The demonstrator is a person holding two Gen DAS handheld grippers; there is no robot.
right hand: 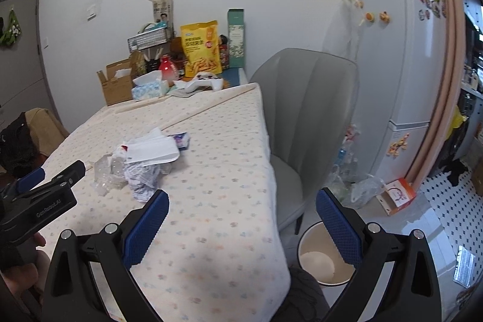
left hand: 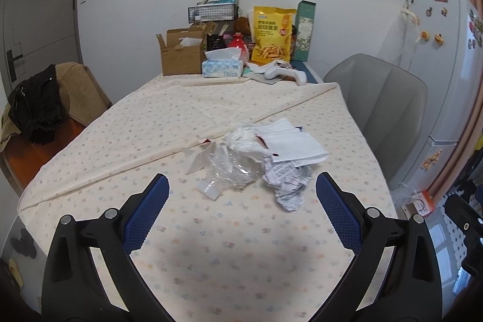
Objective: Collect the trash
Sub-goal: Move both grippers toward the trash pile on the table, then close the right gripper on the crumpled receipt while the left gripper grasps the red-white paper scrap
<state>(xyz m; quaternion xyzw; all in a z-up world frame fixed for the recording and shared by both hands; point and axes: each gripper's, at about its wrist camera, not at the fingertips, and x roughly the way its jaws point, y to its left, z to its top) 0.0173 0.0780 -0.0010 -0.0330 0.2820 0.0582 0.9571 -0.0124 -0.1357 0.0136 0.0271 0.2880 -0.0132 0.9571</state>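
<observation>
A pile of trash lies on the tablecloth: a crushed clear plastic bottle (left hand: 225, 171), a crumpled printed paper (left hand: 288, 181), a white face mask (left hand: 294, 145) and a crumpled clear plastic bag (left hand: 243, 138). My left gripper (left hand: 241, 210) is open and empty, just short of the pile. The pile also shows in the right wrist view, with the bottle (right hand: 107, 171), paper (right hand: 142, 178) and mask (right hand: 151, 151). My right gripper (right hand: 241, 224) is open and empty above the table's right edge. A white trash bin (right hand: 320, 255) stands on the floor below it.
The table's far end holds a cardboard box (left hand: 181, 55), a tissue box (left hand: 223, 65), a yellow snack bag (left hand: 273, 33) and a white game controller (left hand: 285, 71). A grey chair (right hand: 302, 122) stands at the table's right side, a white fridge (right hand: 398, 74) behind it.
</observation>
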